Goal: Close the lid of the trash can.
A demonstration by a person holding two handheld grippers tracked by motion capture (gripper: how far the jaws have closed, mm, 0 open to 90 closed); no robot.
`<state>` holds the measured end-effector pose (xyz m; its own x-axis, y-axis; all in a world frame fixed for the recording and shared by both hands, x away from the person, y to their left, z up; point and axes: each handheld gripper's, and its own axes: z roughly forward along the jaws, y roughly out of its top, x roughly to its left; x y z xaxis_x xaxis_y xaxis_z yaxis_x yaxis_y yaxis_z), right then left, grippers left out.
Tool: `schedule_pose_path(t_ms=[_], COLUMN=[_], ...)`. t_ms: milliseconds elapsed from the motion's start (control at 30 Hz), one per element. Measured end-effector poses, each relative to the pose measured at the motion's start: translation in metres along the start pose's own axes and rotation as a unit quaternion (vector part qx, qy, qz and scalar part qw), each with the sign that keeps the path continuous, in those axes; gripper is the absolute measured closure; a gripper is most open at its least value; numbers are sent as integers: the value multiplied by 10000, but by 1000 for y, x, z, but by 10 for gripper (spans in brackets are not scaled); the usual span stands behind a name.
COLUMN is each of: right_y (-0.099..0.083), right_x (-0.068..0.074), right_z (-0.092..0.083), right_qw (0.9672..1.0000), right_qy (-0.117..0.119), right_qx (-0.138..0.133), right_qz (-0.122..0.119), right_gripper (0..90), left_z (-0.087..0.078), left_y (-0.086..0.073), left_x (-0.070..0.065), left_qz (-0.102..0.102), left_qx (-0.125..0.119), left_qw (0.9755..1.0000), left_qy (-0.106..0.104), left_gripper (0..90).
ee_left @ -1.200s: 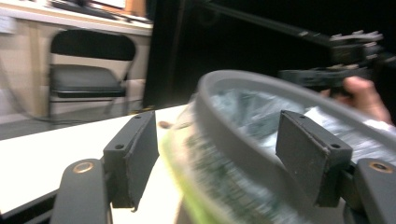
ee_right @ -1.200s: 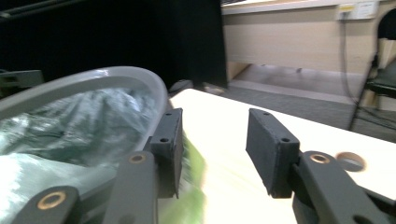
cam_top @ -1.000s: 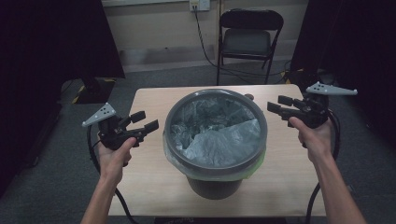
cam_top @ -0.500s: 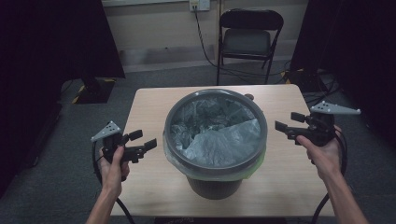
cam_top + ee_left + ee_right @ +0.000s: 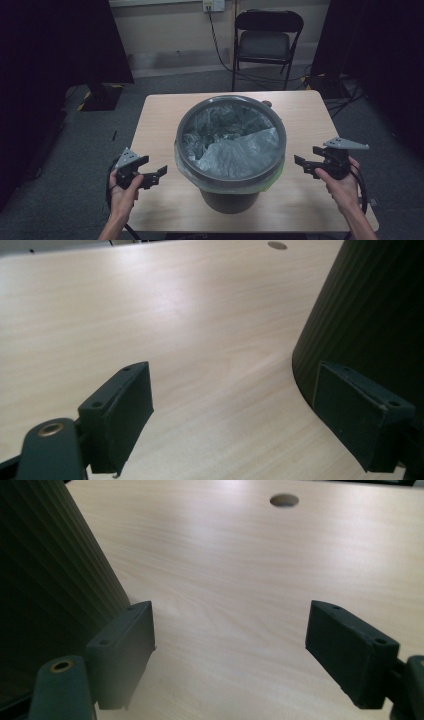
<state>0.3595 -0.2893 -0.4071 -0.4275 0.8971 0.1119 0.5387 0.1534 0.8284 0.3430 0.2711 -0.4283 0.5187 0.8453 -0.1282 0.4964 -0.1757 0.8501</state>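
We see a big grey bin (image 5: 230, 155) in the middle of the table (image 5: 155, 120), w/ a clear bag (image 5: 237, 150) inside it, its edge folded over the rim.

Our left gripper (image 5: 152, 176) is low by the bin's left side, near but not touching. Jaws spread wide, have just been opening, nothing btwn them. In the left gripper view the bin's dark ribbed wall (image 5: 370, 315) is right behind one jaw.

Our right gripper (image 5: 304, 162) is low by the bin's right side, also apart from it. Jaws spread wide, just been opening, nothing btwn them but bare wood. A small hole (image 5: 284, 500) in the table is further off.
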Motion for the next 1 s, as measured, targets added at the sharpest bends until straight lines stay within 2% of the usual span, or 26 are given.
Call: schedule_pose_path(t_ms=[167,233,333,400,467,533,567,633,667,733,833,1000], right_y=[-29,-42,-58,-64,-66,-69,-71,-72,-72,-73,-75,-75], right_x=[-4,-4,-8,-10,-10,-10,-9,-4,-2,1,0,1], right_z=[14,20,30,34,37,42,45,49,51,54,57,57], right_qw=[9995,9990,9970,9959,9956,9945,9939,9923,9924,9928,9941,9940], right_qy=[-29,-134,-213,-297,-395,-463,-500,-651,-671,-710,-710,-739], right_qx=[260,412,721,843,850,931,986,1039,1005,934,777,778], right_qz=[167,87,167,138,88,74,48,-159,-241,-228,-248,-219], right_gripper=[166,172,161,161,160,160,156,154,149,126,112,112], left_z=[17,24,33,36,41,45,48,50,51,51,55,57], left_y=[-20,-27,-34,-38,-41,-46,-48,-51,-53,-54,-55,-55], left_x=[2,2,0,-1,-3,-3,-4,-7,-8,-10,-12,-12], left_qz=[-45,82,120,84,308,275,346,409,401,514,528,486], left_qx=[249,432,647,731,861,971,1073,1167,1140,1110,1041,1039], left_qw=[9997,9990,9978,9973,9956,9948,9934,9921,9924,9920,9926,9928], left_qy=[-15,69,61,45,199,161,207,206,212,302,341,340], left_gripper=[157,155,156,157,158,160,162,157,152,147,118,85])
